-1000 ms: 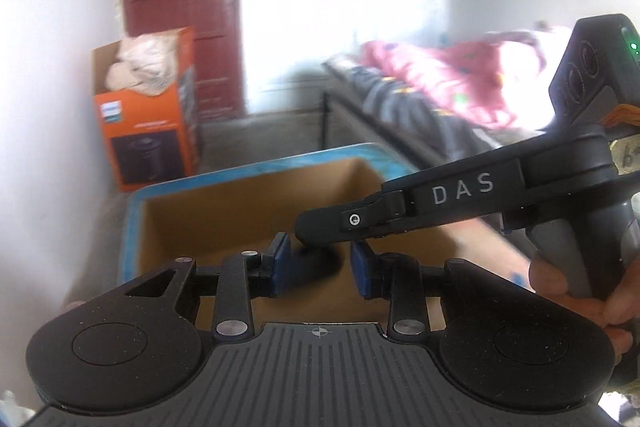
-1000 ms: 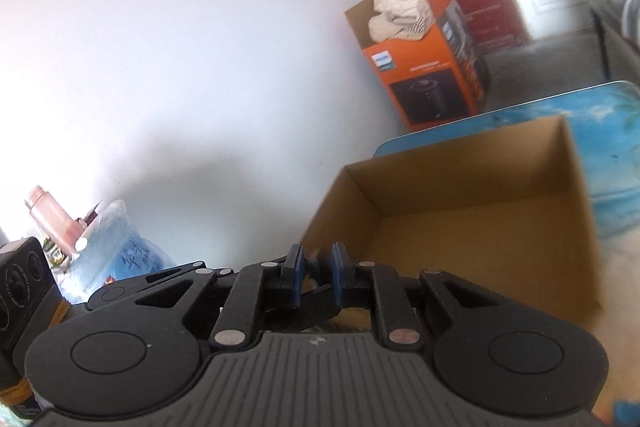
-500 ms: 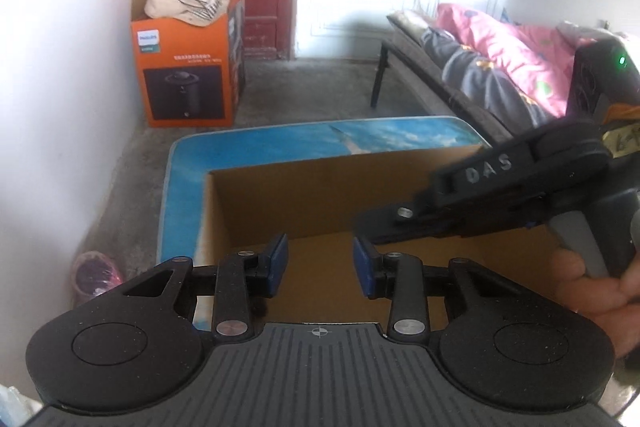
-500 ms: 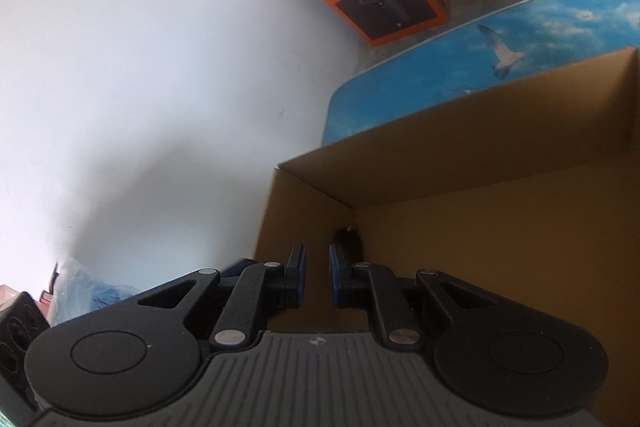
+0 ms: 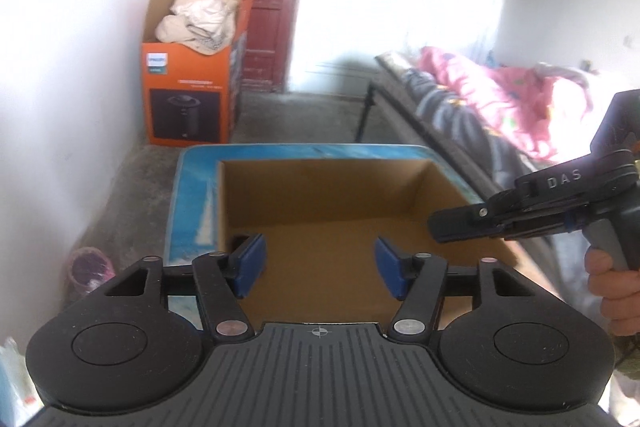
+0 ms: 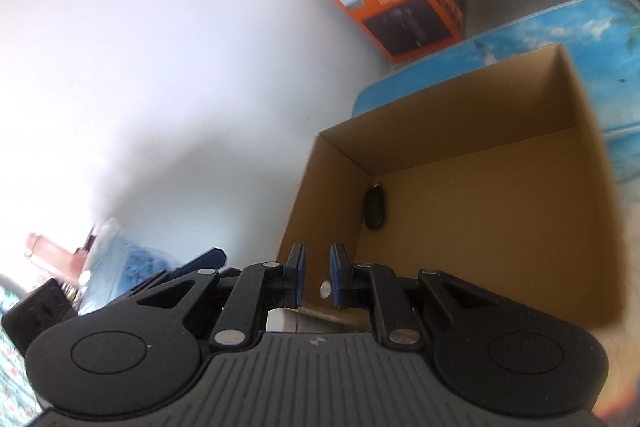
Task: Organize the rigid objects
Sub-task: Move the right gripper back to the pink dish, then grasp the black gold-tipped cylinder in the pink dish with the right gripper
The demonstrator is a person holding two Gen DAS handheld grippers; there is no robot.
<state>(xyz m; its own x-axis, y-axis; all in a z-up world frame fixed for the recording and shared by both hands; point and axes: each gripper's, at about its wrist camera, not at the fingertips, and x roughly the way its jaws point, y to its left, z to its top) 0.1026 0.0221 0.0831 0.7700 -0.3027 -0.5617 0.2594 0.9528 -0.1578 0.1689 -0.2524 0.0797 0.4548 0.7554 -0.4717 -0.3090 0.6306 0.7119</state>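
1. A small black object (image 6: 375, 207), perhaps a key fob, lies on the floor of the cardboard box (image 6: 500, 223), tucked into the box's far left corner against the wall. In the left wrist view only a dark edge of it shows behind a blue pad.
2. Nothing else is visible in the box, so one item looks put away. What is left to sort I cannot tell, since no other loose items show clearly.
3. The left hand-held gripper (image 5: 318, 267) hovers over the box's near edge; its jaws are opening, about half spread, with nothing between them.
4. The right hand-held gripper (image 6: 316, 277) sits at the box's near left corner, its jaws nearly together and holding nothing.
5. The box rests on a blue table (image 5: 188, 211). Beyond the box stands an orange carton (image 5: 188, 95) stuffed with cloth, and to the box's right is a bed (image 5: 500, 95).
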